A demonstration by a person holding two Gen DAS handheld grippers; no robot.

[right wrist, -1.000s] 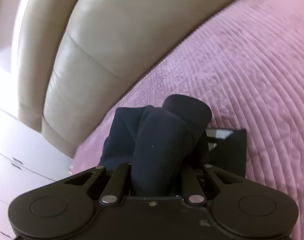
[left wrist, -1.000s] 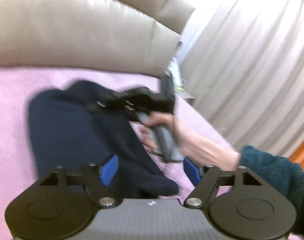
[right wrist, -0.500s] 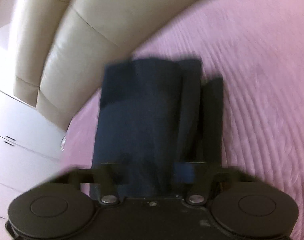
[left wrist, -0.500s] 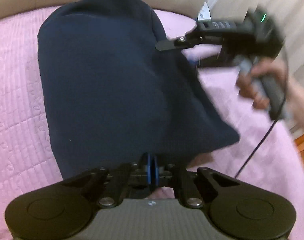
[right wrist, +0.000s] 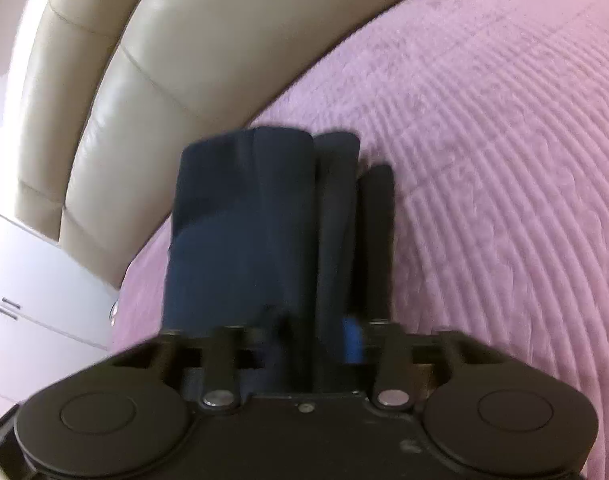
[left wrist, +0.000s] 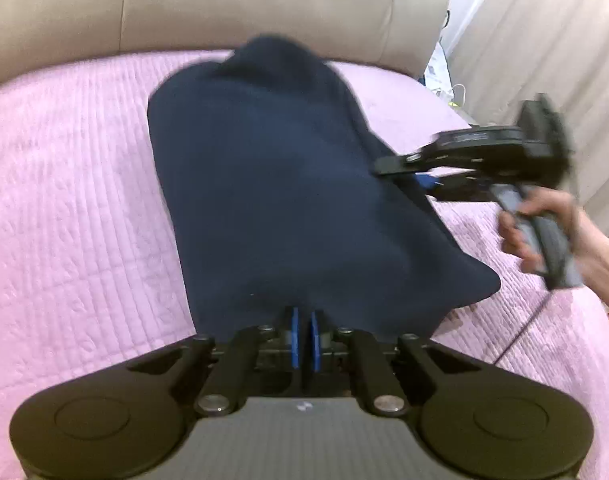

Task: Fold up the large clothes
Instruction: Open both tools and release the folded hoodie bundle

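A dark navy knitted garment [left wrist: 288,184] lies stretched along the middle of the left wrist frame, on a pink quilted bedspread [left wrist: 76,208] that fills the lower and left parts of that view. Behind the bedspread, along the top of the frame, stands a beige padded leather headboard [left wrist: 232,4], and pale pleated curtains [left wrist: 544,40] hang in the upper right. The left gripper [left wrist: 303,334] sits at the bottom centre, its blue-padded fingers [left wrist: 294,336] drawn almost together on the near hem of the garment, so it pinches the cloth. At the right of the same frame the right gripper [left wrist: 428,178] reaches in from the side, held by the person's bare right hand [left wrist: 544,228]; its fingers meet the garment's right edge. In the right wrist frame the garment [right wrist: 248,224] hangs in vertical folds from the bottom centre up to the middle, with the right gripper [right wrist: 312,340] holding a thick bunch of it between narrow fingers [right wrist: 352,340], one blue pad showing. The bedspread [right wrist: 484,160] fills the right side there, the headboard [right wrist: 184,60] the upper left, and white drawer fronts [right wrist: 32,304] the lower left.
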